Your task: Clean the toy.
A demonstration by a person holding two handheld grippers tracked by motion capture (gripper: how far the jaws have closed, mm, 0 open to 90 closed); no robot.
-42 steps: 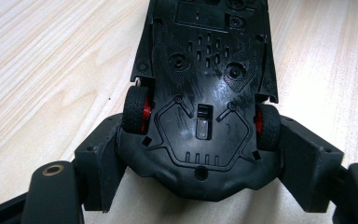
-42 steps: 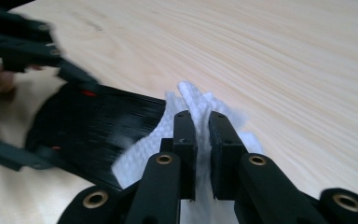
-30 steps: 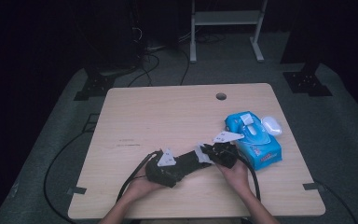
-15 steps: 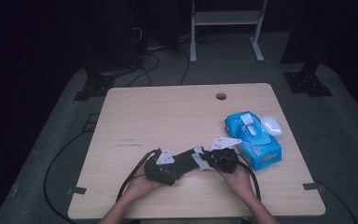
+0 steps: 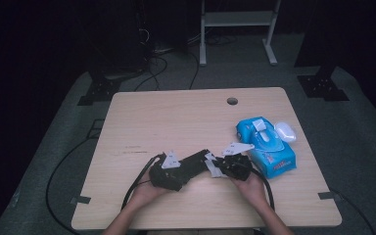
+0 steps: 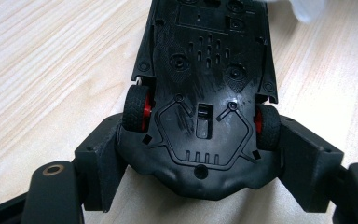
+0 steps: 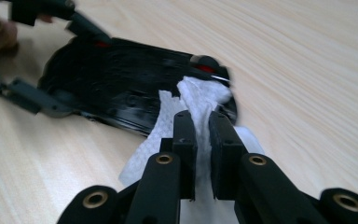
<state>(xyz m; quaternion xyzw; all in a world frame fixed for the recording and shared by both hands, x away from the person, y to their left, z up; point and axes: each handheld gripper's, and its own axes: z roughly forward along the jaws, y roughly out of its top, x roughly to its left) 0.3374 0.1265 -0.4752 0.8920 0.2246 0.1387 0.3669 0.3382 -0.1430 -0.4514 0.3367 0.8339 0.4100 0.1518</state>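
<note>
It looked like a lab or a recording studio set up for filming, not a home. A single pale wooden counter (image 5: 186, 127) with a cable hole (image 5: 232, 101) stood alone on grey carpet (image 5: 357, 147), lit from above while everything around it fell into darkness. Black curtains or walls closed off the back. Heavy black stand feet (image 5: 321, 88) sat on the carpet at the right and another at the left (image 5: 98, 90), the sort that carry cameras or lights. Loose cables (image 5: 164, 63) snaked over the floor behind the counter, and a white metal frame (image 5: 237, 19) stood further back. Strips of tape (image 5: 81, 199) held things down at the counter's near edge.
</note>
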